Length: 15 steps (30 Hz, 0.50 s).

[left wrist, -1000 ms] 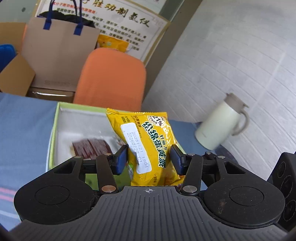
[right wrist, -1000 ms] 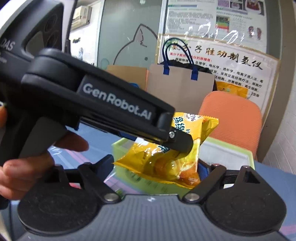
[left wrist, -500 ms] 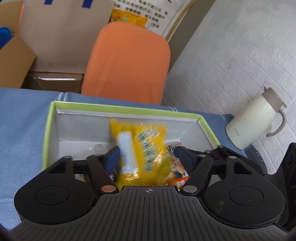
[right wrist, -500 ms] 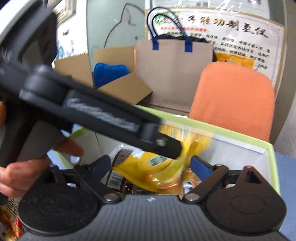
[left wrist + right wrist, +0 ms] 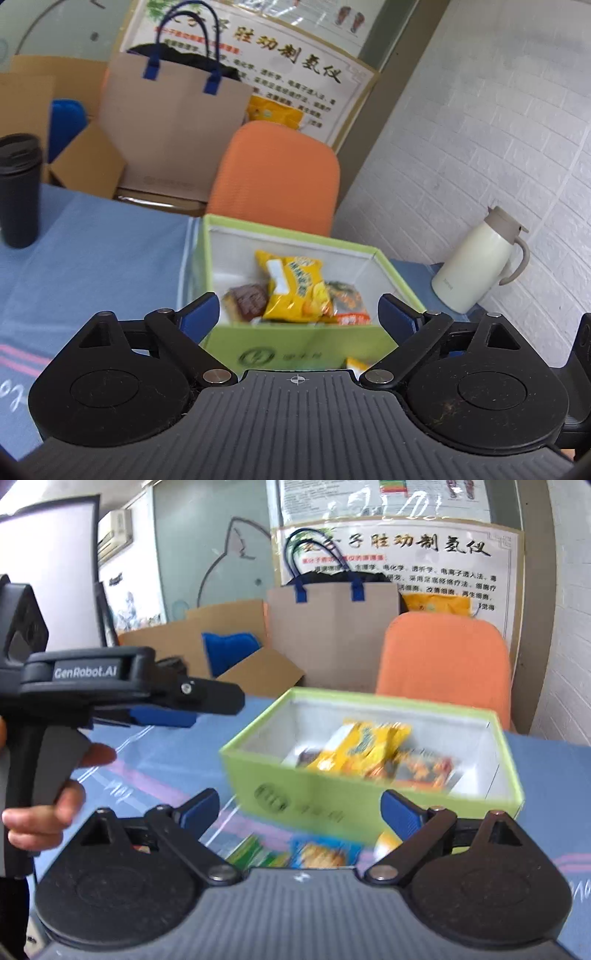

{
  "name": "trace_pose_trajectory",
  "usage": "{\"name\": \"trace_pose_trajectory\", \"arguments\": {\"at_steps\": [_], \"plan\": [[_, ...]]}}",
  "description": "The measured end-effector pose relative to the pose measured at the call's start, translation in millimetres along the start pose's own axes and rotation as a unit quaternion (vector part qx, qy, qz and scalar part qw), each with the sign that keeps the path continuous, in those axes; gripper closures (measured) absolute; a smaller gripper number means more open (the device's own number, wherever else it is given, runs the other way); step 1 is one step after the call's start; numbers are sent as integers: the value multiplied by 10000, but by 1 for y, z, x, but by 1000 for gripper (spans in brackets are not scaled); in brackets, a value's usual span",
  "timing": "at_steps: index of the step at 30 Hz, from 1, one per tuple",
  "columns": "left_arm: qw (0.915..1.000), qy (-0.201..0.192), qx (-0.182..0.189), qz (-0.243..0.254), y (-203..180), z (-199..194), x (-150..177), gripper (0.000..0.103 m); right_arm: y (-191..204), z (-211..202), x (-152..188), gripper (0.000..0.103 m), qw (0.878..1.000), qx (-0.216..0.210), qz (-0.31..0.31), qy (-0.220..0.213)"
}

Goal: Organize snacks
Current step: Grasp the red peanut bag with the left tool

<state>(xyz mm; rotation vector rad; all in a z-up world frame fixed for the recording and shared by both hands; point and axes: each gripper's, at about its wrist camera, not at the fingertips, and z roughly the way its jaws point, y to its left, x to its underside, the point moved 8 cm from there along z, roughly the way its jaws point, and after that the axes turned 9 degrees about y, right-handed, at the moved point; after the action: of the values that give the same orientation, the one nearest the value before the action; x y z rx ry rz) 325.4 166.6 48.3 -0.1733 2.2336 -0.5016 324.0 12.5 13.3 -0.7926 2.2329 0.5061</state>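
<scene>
Office corner w/ white brick wall on the right side of the frame, Chinese-text poster (image 5: 258, 70) at top centre, orange chair (image 5: 275, 177) below it, brown paper bag w/ blue handles (image 5: 173, 125) upper left. Blue tablecloth (image 5: 92, 251) covers the table. Green box (image 5: 306, 347) sits mid-frame, open top, white inside. In it: yellow snack packet (image 5: 295, 290) lying on top, centre of the box; dark brown packet (image 5: 247, 301) to its left, orange-green packet (image 5: 347, 301) to its right, all three touching. Cream thermal jug (image 5: 476, 266) at right edge, apart from the box; black tumbler (image 5: 18, 188) at far left.

Left gripper (image 5: 297, 312) at lower centre of its own view, jaws spread wide, nothing between them, held above the near wall of the box. In the right wrist view the left gripper (image 5: 184, 705) shows at left, gripped by a hand (image 5: 48, 805), up off the cloth, left of the box.

Right gripper (image 5: 299, 806) also wide open, holding nothing, near the front wall of the green box (image 5: 332, 794). Yellow snack packet (image 5: 362, 749) blurred inside. More packets lie on the cloth in front of the box, low centre: green one (image 5: 255, 853), blue one (image 5: 325, 853), both blurred – can't tell what they are
</scene>
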Motion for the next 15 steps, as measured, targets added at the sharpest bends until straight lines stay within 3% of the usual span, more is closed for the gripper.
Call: {"name": "trace_pose_trajectory", "arguments": {"at_steps": [4,9,15], "plan": [[9997,5,-63,-255,24,-24,33,21,45,4,35,10,9954,-838,-369,290],[9967,195,-509,-594,57,-35,83,20,91,33,69,10,9930,-756,-641,636],[9921,722,-44,-1028,72,-20,114,28,121,70,73,10,9912,-698,-797,798]]}}
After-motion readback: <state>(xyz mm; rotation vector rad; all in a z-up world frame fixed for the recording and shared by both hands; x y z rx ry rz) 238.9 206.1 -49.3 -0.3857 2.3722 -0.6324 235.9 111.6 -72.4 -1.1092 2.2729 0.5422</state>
